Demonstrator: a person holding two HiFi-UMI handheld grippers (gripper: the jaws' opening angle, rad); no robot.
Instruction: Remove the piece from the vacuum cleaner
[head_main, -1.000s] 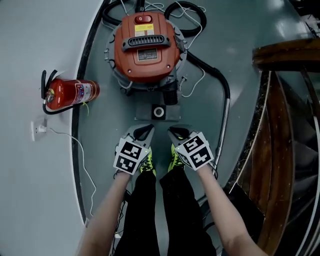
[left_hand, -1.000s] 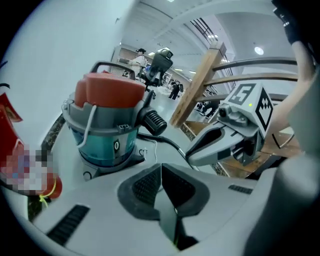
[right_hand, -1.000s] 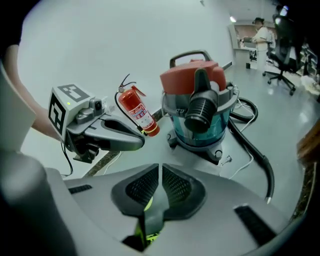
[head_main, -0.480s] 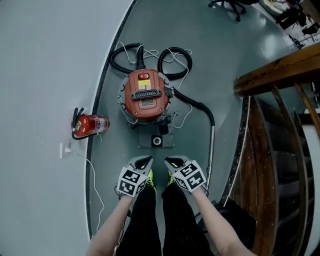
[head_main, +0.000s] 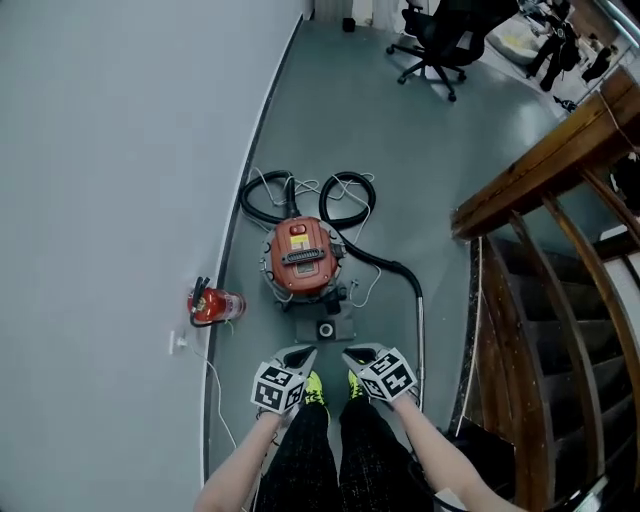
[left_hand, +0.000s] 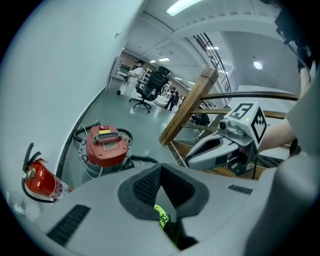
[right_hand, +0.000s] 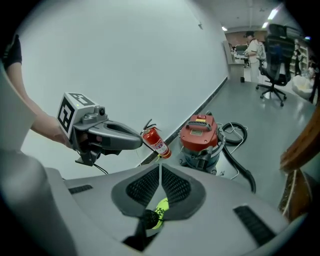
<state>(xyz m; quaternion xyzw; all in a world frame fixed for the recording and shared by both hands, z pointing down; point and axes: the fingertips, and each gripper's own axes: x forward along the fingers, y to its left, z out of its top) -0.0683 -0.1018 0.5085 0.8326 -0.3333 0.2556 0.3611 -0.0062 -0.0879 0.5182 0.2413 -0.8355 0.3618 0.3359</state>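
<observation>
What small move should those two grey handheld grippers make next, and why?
Probably lower both toward the round red vacuum cleaner and open the jaws. The left gripper and right gripper hang shut and empty, side by side, well short of the vacuum, so nothing on it can be gripped yet.

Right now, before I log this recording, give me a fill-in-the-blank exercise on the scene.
1. The fire extinguisher lies at the foot of the curved ___.
2. The left gripper and the right gripper are both ___, holding nothing.
3. The vacuum cleaner stands untouched on the ___.
Missing words: wall; shut; floor.
</observation>
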